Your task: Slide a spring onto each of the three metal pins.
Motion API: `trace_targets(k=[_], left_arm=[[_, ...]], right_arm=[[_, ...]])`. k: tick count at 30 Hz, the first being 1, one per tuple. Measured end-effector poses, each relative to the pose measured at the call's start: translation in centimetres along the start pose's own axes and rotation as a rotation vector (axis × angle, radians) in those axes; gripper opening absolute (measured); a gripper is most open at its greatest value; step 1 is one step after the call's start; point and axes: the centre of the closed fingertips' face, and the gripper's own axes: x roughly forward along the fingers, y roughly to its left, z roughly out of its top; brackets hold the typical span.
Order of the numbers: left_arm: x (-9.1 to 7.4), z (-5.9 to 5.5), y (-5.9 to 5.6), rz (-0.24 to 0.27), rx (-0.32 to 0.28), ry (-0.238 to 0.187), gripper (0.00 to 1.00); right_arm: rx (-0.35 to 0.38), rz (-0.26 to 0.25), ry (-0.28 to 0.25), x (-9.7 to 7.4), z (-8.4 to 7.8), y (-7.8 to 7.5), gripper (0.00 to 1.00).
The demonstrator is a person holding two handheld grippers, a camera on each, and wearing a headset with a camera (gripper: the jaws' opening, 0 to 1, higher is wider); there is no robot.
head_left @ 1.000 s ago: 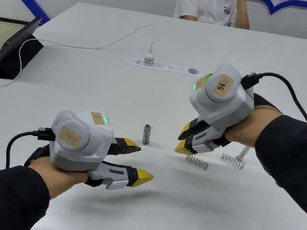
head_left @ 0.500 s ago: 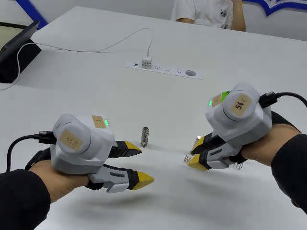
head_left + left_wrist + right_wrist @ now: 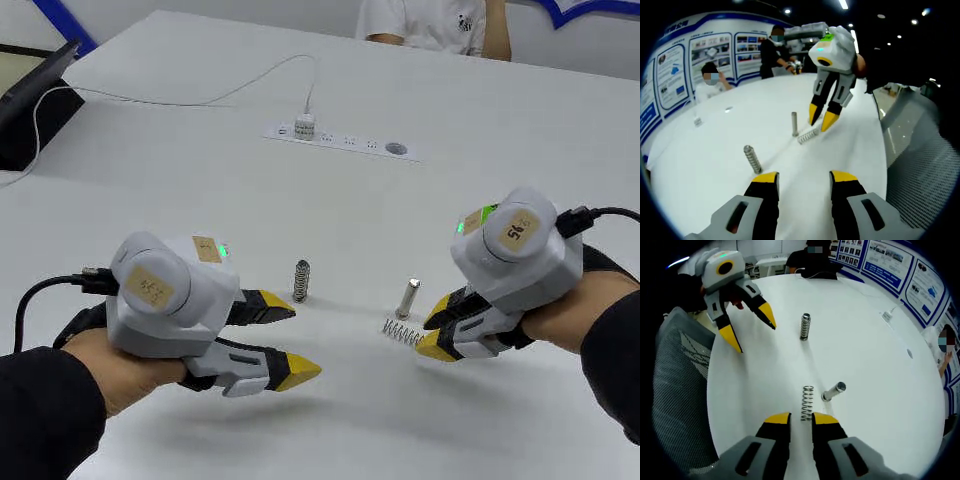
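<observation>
One bare pin (image 3: 408, 297) now uncovered as right tongs (image 3: 430, 335), slightly apart, drew back to the loose spring (image 3: 401, 331); we judge pickup next; left tongs (image 3: 303, 340) apart.

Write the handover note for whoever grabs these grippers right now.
Left gripper: open, holding nothing, hovering over the table.
Right gripper: open, tips at one end of the loose spring, not gripping it yet.
The loose spring lies flat on the table, close beside the bare pin, which stands upright.
Done: the first pin stands upright with a spring on it, between the two grippers.
Left: pick up the loose spring and slide it onto the bare pin, then carry on until all three pins have springs.
</observation>
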Motion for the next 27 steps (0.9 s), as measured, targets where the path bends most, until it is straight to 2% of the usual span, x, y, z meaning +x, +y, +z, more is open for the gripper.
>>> trace_targets(k=[8,27], left_arm=[[0.0,-0.1,0.0,-0.001,0.0,0.004,0.4],[0.3,0.0,-0.2,-0.009,0.002,0.01,0.38]], right_arm=[[0.021,0.003,0.016,0.5,-0.8,-0.4,0.17],[0.026,0.015,0.026,1.4,-1.1,-0.4,0.15]])
